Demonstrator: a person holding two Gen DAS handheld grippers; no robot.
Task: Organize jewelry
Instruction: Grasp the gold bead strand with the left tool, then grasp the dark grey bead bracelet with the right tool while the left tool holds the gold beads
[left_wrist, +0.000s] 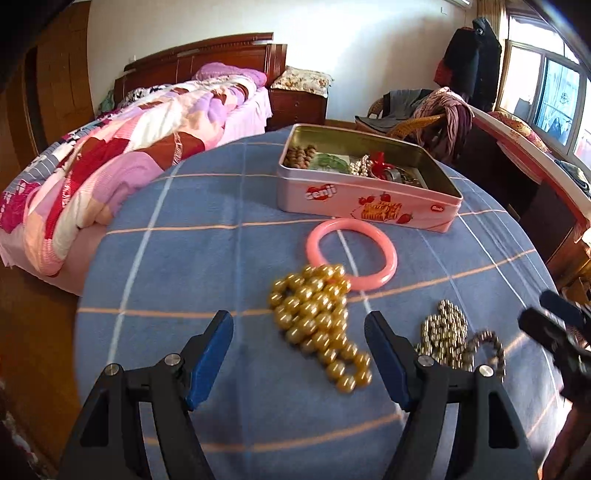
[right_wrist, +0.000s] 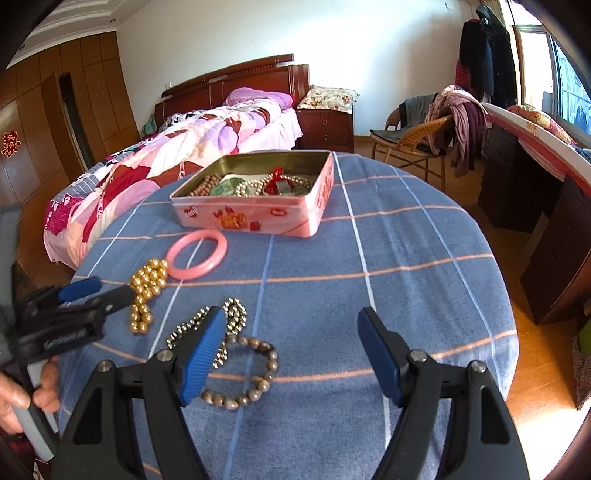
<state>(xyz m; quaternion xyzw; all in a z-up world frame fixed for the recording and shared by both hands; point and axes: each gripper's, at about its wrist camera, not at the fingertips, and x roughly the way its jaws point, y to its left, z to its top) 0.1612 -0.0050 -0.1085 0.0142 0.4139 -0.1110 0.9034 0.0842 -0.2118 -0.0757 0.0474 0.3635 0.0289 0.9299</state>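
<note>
While both pairs of tongs hang over the counter (right_wrist: 406, 266), I see each one spread wide and pinching nothing. The left tongs (left_wrist: 299, 332) point down at the gold bead necklace (left_wrist: 319, 321), which lies heaped on the blue checked cloth between and just ahead of the two blue pads; neither pad touches it. Just past that heap, and touching its far end, lies the pink bangle (left_wrist: 351, 253). Farther out from the left tongs stands the open pink tin (left_wrist: 365, 203), already holding beads and other pieces.

To the right of the left tongs lies a small-bead chain (left_wrist: 445, 332), with a brownish bead bracelet (left_wrist: 487, 347) just beside it. The right tongs (right_wrist: 291, 332) hover over these two: the chain (right_wrist: 207, 325) runs behind the left pad, and the bracelet (right_wrist: 245, 373) sits in a ring just inside that pad, nearer to it than to the right pad. From the right wrist, the tin (right_wrist: 258, 218) lies ahead and left, and a hand (right_wrist: 26, 398) grips the left tool's handle at the lower left edge.
</note>
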